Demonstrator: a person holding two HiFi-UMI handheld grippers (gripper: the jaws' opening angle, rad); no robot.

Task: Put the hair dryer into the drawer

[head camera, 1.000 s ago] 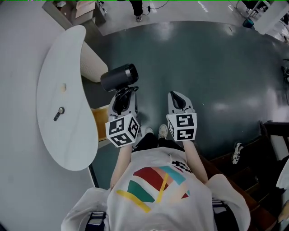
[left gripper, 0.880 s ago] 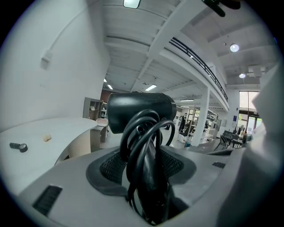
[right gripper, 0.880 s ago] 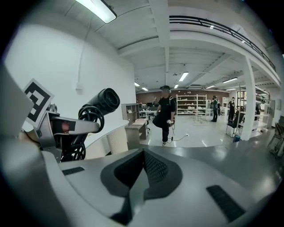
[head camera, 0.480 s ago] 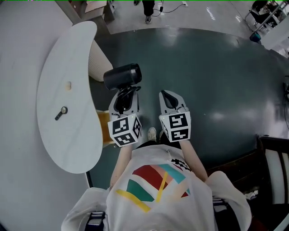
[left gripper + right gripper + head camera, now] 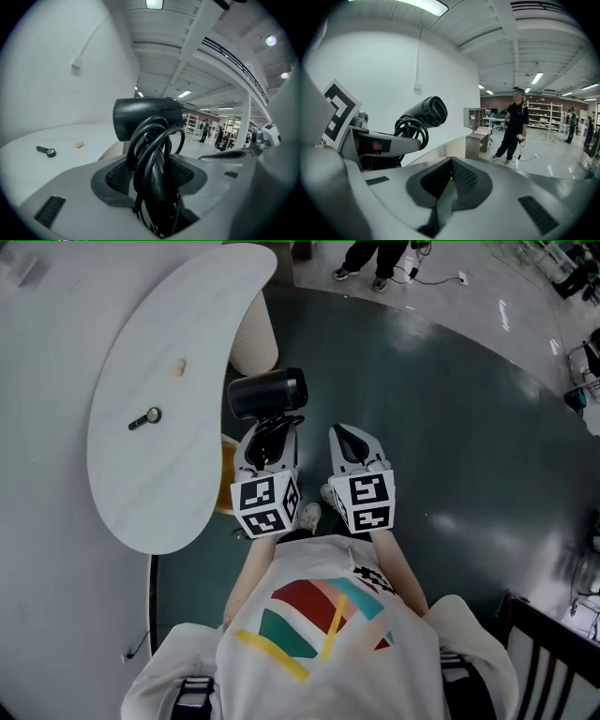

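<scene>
The black hair dryer [image 5: 267,393] has its cord coiled round the handle, and my left gripper [image 5: 266,432] is shut on that handle and cord. In the left gripper view the dryer's barrel [image 5: 147,117] stands up above the jaws, with cord loops between the left gripper's [image 5: 154,176] pads. My right gripper [image 5: 350,439] hangs just to the right of it, shut on nothing. In the right gripper view the right gripper's [image 5: 449,177] pads meet, and the dryer [image 5: 424,111] shows at the left. A yellowish wooden part [image 5: 226,486] sits under the table's edge, beside the left gripper; whether it is the drawer I cannot tell.
A white curved table [image 5: 159,484] lies to the left, bearing a small dark object [image 5: 145,417] and a small beige lump [image 5: 176,367]. Its beige pedestal [image 5: 253,334] stands behind the dryer. A person [image 5: 513,126] stands on the dark floor ahead. A dark chair [image 5: 553,652] is at the lower right.
Both grippers and the held dryer have swung round toward the white table, which now lies closer and more ahead. The right gripper has drawn nearer to the left one.
</scene>
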